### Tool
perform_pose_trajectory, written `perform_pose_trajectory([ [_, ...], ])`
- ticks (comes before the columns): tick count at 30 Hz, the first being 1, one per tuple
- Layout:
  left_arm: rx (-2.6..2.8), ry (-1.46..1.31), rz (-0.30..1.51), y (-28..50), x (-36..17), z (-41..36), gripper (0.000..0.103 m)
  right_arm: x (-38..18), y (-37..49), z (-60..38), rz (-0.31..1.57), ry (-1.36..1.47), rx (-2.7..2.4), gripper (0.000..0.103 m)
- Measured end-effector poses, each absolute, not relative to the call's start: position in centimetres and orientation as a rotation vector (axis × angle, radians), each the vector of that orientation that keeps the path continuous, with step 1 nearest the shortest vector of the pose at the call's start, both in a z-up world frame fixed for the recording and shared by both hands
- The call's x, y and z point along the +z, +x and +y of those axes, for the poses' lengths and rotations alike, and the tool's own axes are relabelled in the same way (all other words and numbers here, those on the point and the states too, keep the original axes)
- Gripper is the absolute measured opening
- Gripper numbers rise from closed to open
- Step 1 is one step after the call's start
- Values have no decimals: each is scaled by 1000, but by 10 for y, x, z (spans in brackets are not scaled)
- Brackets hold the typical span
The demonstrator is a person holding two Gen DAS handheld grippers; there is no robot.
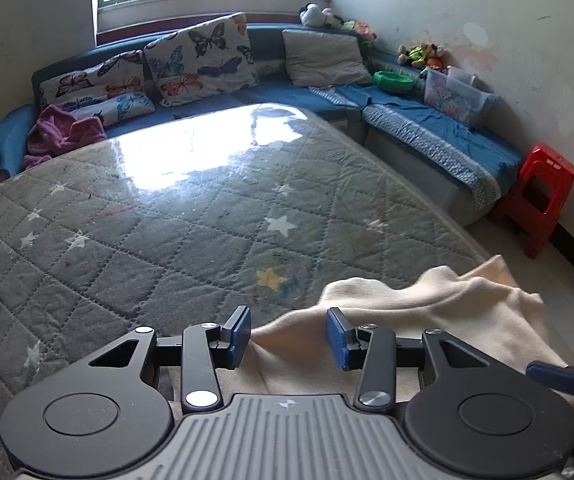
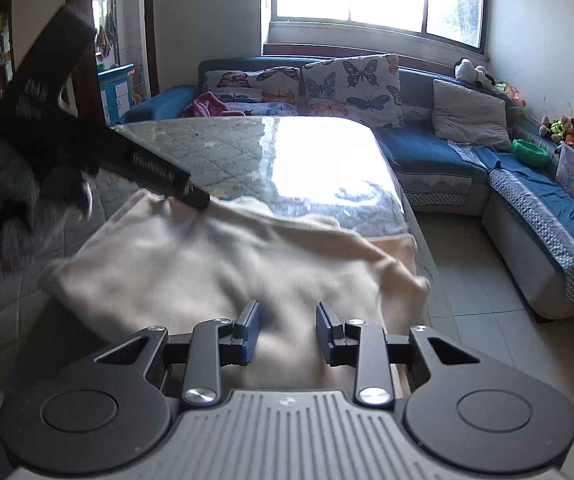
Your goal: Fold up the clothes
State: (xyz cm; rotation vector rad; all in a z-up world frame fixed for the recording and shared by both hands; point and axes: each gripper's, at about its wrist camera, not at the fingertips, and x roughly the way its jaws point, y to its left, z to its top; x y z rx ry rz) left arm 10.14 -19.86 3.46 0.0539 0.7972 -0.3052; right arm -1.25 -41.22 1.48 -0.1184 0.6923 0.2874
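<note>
Here, left wrist view: my left gripper [image 1: 289,334] stands with jaws apart over the edge of the cream fleece garment [image 1: 427,312], which lies on the grey quilted star-print mattress [image 1: 167,220]. Right wrist view: my right gripper [image 2: 288,332], jaws parted, nothing pinched, above the same garment's crumpled middle.

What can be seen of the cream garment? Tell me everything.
The cream garment is soft, fleecy-looking cloth, plain and unprinted, lying rumpled and partly folded on the near corner of the quilted star-patterned mattress. One edge lies close to the mattress side. The left tool and right tool sit over it, jaws apart.
</note>
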Motion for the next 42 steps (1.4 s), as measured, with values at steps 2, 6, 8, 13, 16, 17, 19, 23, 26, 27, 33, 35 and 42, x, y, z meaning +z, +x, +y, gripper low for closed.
perform_pose_trajectory([
  [2,-344,75,769,87,40,-204,45,13,-20,-413,690,-127,281,30],
  [6,-426,103,739,63,44,-216,45,16,-31,-421,689,-72,278,31],
  [8,-459,101,746,54,41,-221,45,18,-35,-425,684,-49,271,31],
  [13,-514,133,759,34,28,-231,45,17,-44,-437,693,7,249,31],
  [16,-527,169,743,21,21,-236,45,15,-48,-444,706,41,241,30],
  [17,-528,175,736,18,20,-236,45,16,-51,-446,707,47,244,30],
  [19,-533,178,729,14,21,-235,45,20,-53,-449,699,53,246,30],
  [23,-538,189,716,9,20,-235,45,22,-48,-453,679,73,239,30],
  [26,-541,187,714,6,18,-232,45,17,-42,-457,698,81,232,26],
  [27,-542,180,715,5,18,-230,45,14,-40,-458,710,84,229,26],
  [33,-528,157,717,5,21,-219,45,24,-33,-458,673,68,233,26],
  [35,-513,151,719,5,22,-214,45,24,-22,-457,664,62,236,26],
  [42,-466,129,732,9,19,-193,45,10,19,-464,701,68,190,26],
])
